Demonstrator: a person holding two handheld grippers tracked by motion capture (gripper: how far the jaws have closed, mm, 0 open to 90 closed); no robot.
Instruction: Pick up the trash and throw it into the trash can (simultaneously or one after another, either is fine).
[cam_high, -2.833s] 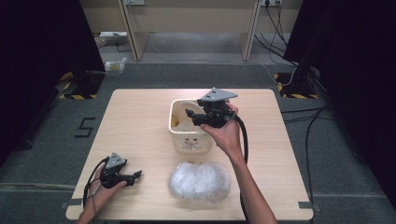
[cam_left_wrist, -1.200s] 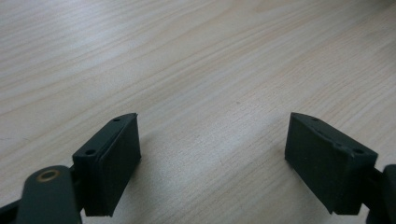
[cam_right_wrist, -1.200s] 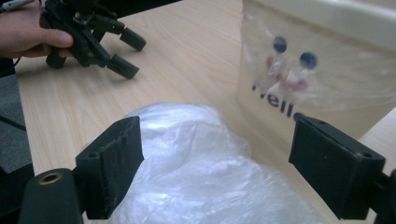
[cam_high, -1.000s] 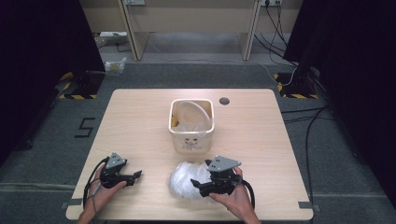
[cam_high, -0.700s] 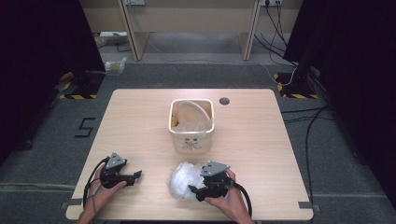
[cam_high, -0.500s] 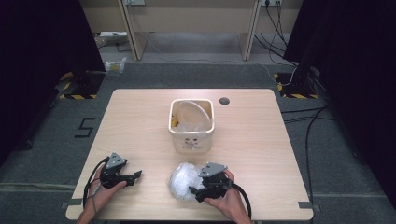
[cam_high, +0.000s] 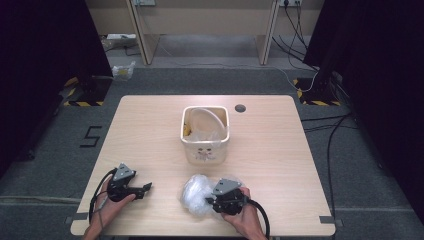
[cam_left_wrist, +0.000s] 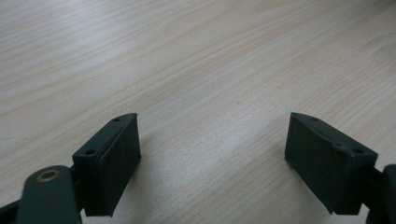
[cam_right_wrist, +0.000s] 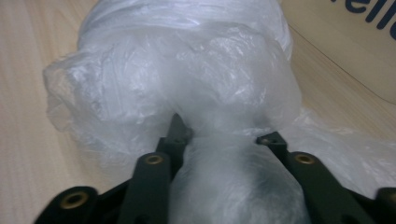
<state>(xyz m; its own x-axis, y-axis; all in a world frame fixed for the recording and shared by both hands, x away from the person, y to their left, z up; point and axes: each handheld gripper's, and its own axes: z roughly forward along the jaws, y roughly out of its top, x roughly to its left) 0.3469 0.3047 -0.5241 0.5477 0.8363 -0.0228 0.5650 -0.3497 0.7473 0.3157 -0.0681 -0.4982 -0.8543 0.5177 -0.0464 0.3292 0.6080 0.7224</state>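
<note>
A crumpled clear plastic bag (cam_high: 195, 194) lies on the wooden table (cam_high: 280, 165) near its front edge. My right gripper (cam_high: 209, 202) reaches into the bag from the right. Its jaws have just been closing, and they pinch a bunch of the bag (cam_right_wrist: 187, 70) between the pads. In the right gripper view the film bulges around and over my right gripper (cam_right_wrist: 224, 135). My left gripper (cam_high: 146, 187) rests at the front left of the table, apart from the bag. The left gripper (cam_left_wrist: 212, 158) is open, with bare wood between its fingers.
A cream plastic bin (cam_high: 205, 147) stands at the table's middle, just behind the bag, with clear film and something yellow inside. A round cable hole (cam_high: 240, 108) sits behind it on the right. Cables trail from both grippers over the front edge.
My right gripper came from above the bin to the bag at the front, sank onto it, and its jaws closed on the plastic. The left gripper kept still.
</note>
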